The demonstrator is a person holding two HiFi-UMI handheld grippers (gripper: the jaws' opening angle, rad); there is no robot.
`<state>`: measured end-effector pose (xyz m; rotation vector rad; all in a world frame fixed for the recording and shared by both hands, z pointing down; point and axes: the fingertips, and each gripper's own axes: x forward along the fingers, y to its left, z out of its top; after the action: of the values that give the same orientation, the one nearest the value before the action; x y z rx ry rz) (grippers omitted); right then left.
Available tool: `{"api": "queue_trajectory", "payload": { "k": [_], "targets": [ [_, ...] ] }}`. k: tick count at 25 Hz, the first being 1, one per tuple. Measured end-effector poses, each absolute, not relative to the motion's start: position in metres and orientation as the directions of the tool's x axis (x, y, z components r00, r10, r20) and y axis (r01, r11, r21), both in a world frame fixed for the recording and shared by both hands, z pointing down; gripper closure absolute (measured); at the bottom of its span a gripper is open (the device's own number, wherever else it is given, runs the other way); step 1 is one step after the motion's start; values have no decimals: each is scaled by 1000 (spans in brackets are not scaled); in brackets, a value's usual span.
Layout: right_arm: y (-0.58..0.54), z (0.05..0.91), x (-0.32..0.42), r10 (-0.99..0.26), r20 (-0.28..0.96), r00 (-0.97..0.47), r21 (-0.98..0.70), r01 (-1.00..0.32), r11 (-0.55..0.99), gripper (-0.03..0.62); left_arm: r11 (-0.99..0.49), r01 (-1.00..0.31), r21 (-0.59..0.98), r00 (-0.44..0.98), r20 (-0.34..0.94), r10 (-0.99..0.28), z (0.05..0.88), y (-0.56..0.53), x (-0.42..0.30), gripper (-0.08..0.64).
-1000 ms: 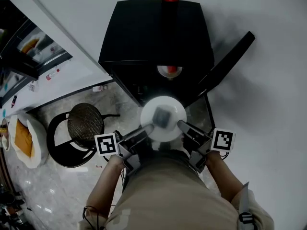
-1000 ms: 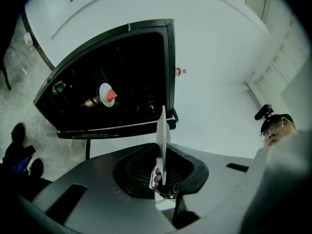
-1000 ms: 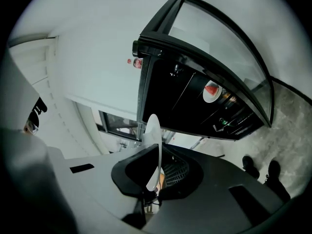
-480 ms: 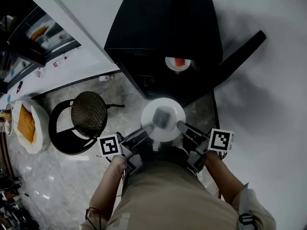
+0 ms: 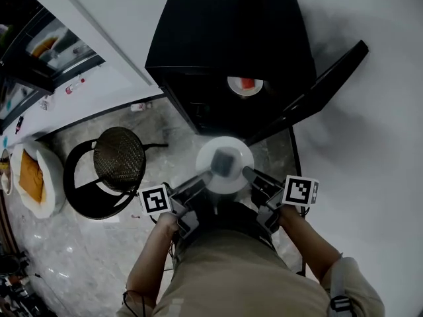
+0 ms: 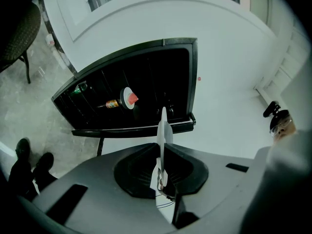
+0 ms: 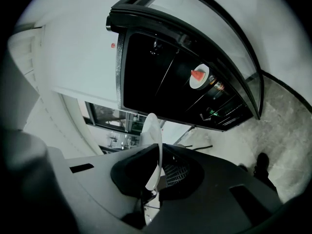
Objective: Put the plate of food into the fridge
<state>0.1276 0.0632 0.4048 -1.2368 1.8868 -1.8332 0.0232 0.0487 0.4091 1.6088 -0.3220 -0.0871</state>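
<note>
Now, left gripper (image 5: 207, 175) jaws closing on, right gripper (image 5: 247, 172) clamped on, round white plate (image 5: 228, 144) rim betw. fingers, so tilt before black fridge (image 5: 225, 45) ahead could dump grey food block (image 5: 225, 162).

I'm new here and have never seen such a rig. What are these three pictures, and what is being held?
No robot here: a person holds a two-jaw gripper in each hand. The overhead picture comes from a camera on the person's head; the other two come from cameras riding on the grippers, looking along their jaws. The left gripper and right gripper pinch opposite edges of a white plate carrying food; the left jaws are closing on its rim. Ahead stands a black fridge with its door open and a second plate on a shelf inside. A round chair stands on the floor at the left.
</note>
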Motion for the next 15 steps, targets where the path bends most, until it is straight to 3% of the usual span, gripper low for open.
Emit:
{"api": "queue_trajectory", "payload": {
  "k": [8,15],
  "targets": [
    [48,428,96,-662,453,-597,-861,-485,-153,560,20,-120,993,949,120,-290,439,38,-9,528],
    [43,450,59,-641,456,-618,-870,-462,-174,560,34,-120,992,944,124,-304,457,35,-45,526]
  ]
}}
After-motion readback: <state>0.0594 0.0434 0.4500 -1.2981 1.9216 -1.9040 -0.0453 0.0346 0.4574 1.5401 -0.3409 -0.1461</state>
